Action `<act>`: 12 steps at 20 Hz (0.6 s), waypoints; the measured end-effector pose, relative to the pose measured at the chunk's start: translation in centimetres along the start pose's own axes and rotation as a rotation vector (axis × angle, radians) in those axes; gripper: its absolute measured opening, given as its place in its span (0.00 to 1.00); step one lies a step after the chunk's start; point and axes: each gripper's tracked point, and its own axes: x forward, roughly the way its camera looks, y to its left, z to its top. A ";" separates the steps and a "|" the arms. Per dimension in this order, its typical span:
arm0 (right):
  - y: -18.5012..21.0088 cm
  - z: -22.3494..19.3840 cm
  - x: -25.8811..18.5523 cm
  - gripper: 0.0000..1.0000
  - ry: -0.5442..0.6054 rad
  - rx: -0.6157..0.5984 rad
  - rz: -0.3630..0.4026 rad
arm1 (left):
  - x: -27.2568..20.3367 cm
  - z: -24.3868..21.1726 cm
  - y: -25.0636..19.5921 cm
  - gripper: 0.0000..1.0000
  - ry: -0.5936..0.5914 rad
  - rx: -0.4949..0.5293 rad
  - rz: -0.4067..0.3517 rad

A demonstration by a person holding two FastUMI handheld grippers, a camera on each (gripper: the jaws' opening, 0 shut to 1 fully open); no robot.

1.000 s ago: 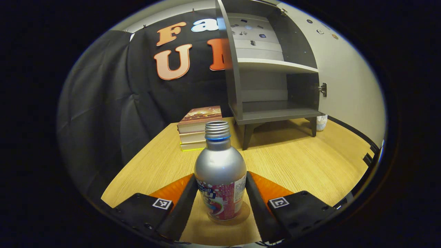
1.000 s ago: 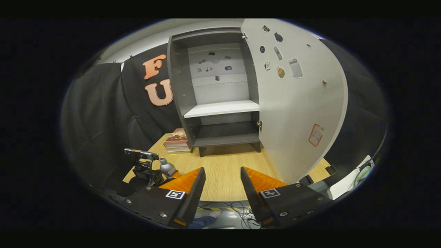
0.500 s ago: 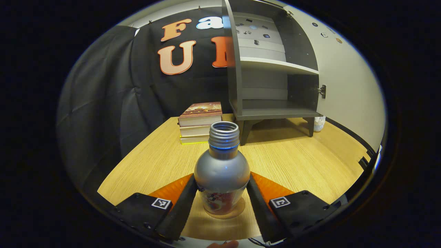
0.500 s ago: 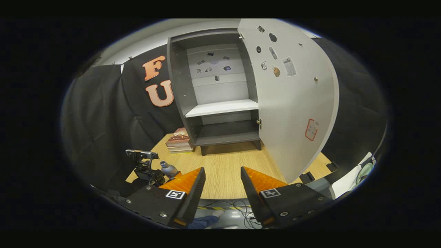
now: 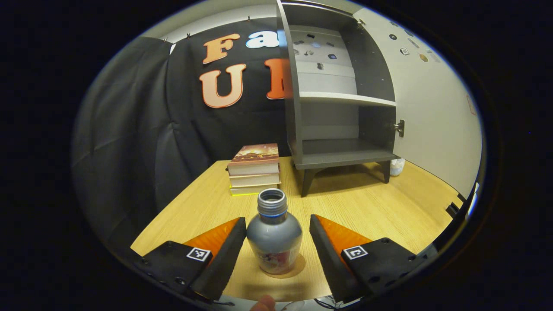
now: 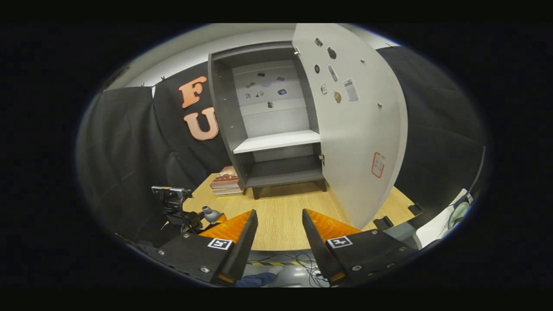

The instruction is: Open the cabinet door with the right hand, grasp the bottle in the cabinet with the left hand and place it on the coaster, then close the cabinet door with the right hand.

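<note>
In the left gripper view, the left gripper (image 5: 273, 242) has its fingers spread, and the bottle (image 5: 273, 236) stands upright between them. There is a clear gap on the right side of the bottle; on the left side the finger is very near, and I cannot tell if it touches. The bottle has no cap and it stands on the round coaster (image 5: 293, 268), close to the near edge of the table (image 5: 376, 207). Behind the bottle lies a stack of books (image 5: 254, 169), and to the right of the books is the cabinet (image 5: 341, 103). Its shelves are bare. The door (image 5: 436, 108) is swung open to the right.

In the right gripper view, the right gripper (image 6: 276, 233) is held above the near edge of the table (image 6: 285, 216), its fingers spread with nothing between them. The cabinet (image 6: 270, 125) is in front, and its door (image 6: 358, 125) stands open on the right, with small stickers on it. At the lower left the left gripper (image 6: 210, 217) is seen farther off, with the bottle (image 6: 211, 213) at its front. The books (image 6: 226, 181) lie just beside the cabinet's left foot.
</note>
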 end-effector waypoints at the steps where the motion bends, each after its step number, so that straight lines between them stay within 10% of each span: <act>1: -0.1 0.2 -0.2 0.65 -0.007 0.007 0.000 | -0.2 0.6 0.2 0.96 -0.009 0.006 0.005; 12: -4.2 9.0 -4.2 0.66 -0.214 -0.015 -0.035 | -3.5 12.7 0.4 0.95 -0.163 0.016 0.016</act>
